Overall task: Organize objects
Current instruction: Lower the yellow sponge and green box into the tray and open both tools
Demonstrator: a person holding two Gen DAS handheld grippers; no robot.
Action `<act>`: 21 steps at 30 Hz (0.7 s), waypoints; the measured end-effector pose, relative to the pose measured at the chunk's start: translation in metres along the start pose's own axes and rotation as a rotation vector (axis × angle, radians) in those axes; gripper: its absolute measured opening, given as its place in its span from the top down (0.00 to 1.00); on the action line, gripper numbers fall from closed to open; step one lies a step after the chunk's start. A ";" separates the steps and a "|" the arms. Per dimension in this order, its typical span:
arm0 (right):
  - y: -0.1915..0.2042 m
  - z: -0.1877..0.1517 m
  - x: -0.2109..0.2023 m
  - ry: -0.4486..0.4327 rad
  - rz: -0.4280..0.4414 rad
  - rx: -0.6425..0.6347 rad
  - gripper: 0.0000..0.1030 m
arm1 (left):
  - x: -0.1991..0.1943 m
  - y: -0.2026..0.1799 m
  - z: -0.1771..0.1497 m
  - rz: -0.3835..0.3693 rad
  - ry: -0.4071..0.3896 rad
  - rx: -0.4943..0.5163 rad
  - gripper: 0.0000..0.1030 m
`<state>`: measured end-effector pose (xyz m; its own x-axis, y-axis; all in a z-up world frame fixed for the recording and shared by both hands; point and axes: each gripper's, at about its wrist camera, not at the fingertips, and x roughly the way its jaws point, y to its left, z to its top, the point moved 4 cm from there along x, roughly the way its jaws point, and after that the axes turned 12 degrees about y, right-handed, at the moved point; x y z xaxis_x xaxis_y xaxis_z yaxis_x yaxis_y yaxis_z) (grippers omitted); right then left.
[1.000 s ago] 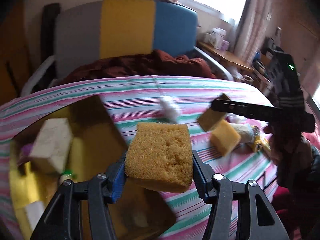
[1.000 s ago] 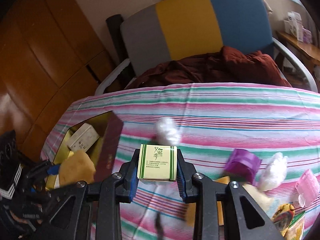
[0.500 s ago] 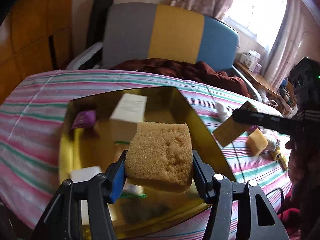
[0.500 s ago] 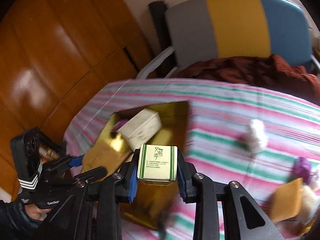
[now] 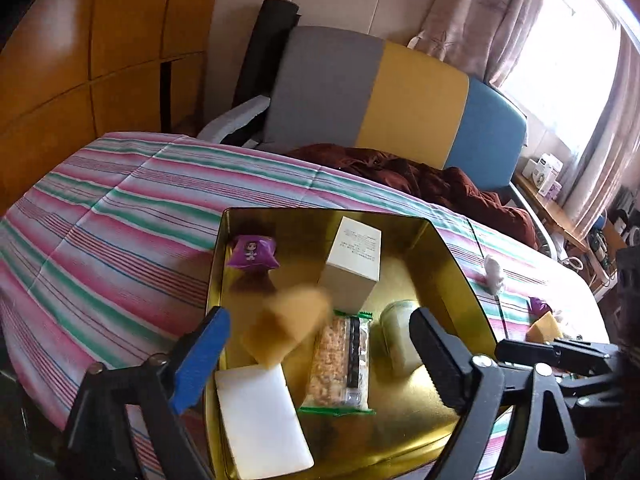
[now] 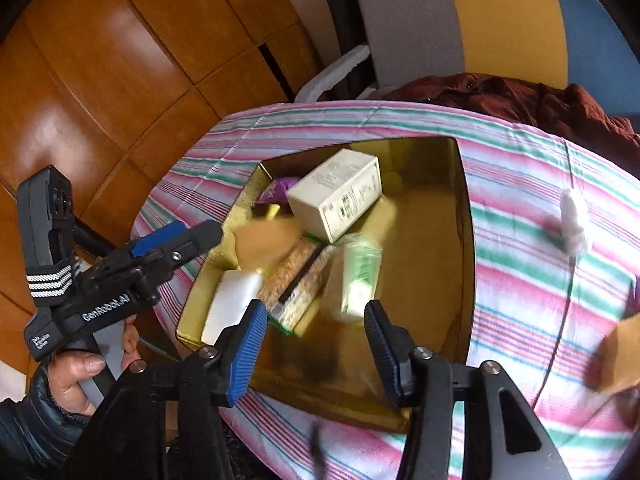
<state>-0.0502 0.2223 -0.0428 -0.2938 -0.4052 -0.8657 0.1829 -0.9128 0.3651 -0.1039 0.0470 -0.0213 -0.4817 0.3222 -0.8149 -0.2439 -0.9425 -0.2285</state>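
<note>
Both claws are opening over the gold tin (image 5: 460,276), the sponge (image 5: 294,322) and green-striped box (image 6: 360,276) released, blurred.

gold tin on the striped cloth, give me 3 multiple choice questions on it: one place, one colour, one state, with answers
1. Where is the purple packet?
A. inside the gold tin, far corner
B. on the chair
C. on the cloth by the window

2. What colour are the left gripper pads?
A. red
B. blue
C. white

3. How does the sponge stand to the left gripper?
A. clamped tight
B. blurred, between opening jaws and touching neither pad
C. lying on the floor

Answers: 1 A, it lies against the tin's far wall beside the pale box. 2 B, the one pad face in view is blue. 3 B, gaps show on both sides of it.
</note>
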 end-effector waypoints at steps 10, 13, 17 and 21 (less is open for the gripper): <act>0.011 -0.024 0.007 -0.038 -0.136 0.033 0.50 | -0.021 -0.020 -0.026 0.060 -0.050 0.083 0.04; 0.014 -0.028 0.002 -0.076 -0.195 0.024 0.47 | -0.024 -0.024 -0.032 0.061 -0.052 0.093 0.03; 0.014 -0.032 -0.005 -0.115 -0.272 0.016 0.36 | -0.026 -0.027 -0.040 0.073 -0.052 0.096 0.01; 0.008 -0.035 -0.009 -0.148 -0.315 0.044 0.30 | -0.024 -0.028 -0.046 0.093 -0.042 0.078 0.01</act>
<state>-0.0133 0.2201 -0.0442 -0.4631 -0.1032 -0.8803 0.0222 -0.9942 0.1049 -0.0470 0.0621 -0.0195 -0.5400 0.2386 -0.8071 -0.2600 -0.9594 -0.1096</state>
